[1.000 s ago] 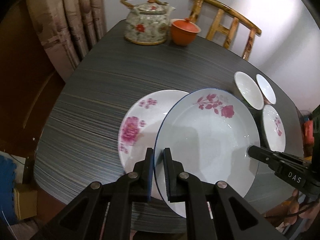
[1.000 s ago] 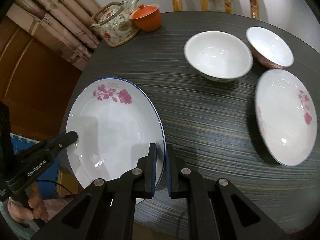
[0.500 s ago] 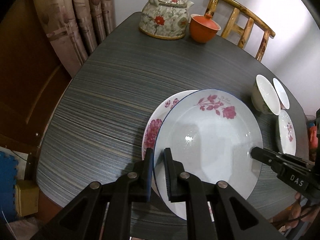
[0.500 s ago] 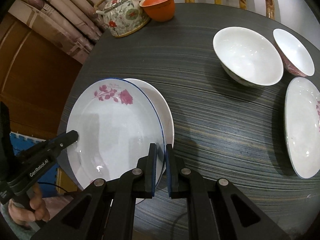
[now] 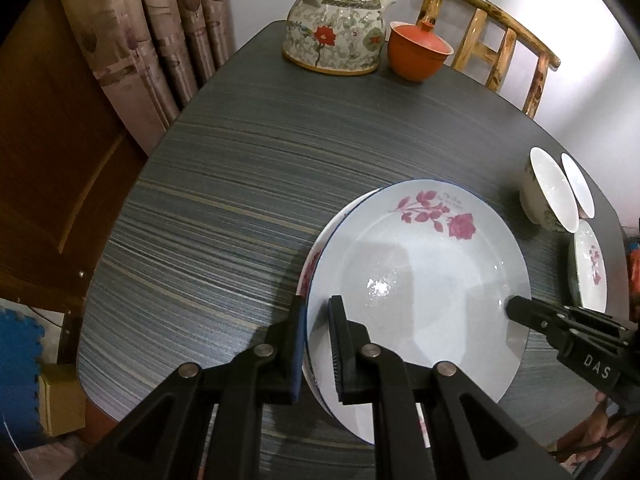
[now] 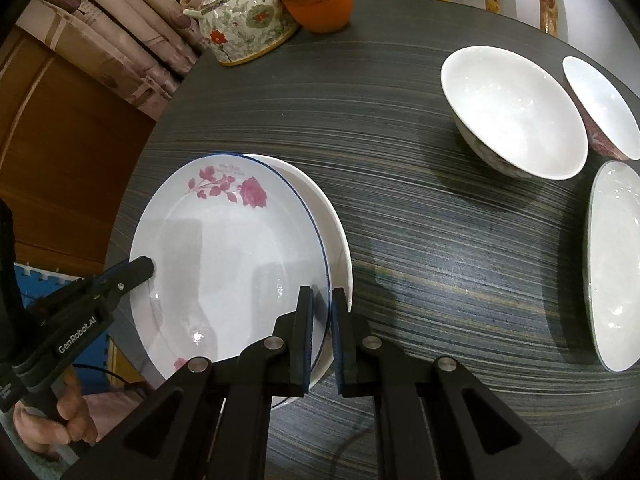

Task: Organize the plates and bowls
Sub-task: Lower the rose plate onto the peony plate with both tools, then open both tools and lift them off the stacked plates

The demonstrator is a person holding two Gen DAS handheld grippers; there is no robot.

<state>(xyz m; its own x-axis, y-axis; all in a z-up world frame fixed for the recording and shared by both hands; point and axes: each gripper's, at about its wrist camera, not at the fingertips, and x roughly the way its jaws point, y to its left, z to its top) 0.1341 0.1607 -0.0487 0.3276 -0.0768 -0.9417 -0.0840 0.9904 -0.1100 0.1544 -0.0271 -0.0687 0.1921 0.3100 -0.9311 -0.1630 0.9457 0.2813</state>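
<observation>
A blue-rimmed white plate with a red rose point(image 5: 420, 280) point(image 6: 224, 256) is pinched by its rim on two sides. My left gripper point(image 5: 318, 344) is shut on its left edge, and my right gripper point(image 6: 322, 332) is shut on its right edge. Just under it lies a second flowered plate point(image 5: 310, 276) point(image 6: 332, 240), mostly covered, with only its edge showing. Two white bowls point(image 6: 512, 108) point(image 6: 604, 108) stand at the right of the table, with a third flowered plate point(image 6: 616, 264) in front of them.
A flowered teapot point(image 5: 334, 36) and an orange lidded cup point(image 5: 416, 54) stand at the far end of the dark striped table point(image 5: 224, 200). A wooden chair point(image 5: 500, 44) is behind it, curtains point(image 5: 160, 32) to the left. A hand point(image 6: 52, 420) holds the left gripper's handle.
The held plate has moved left and down over the plate lying on the table, which is now almost covered. Both grippers moved with it and stayed shut.
</observation>
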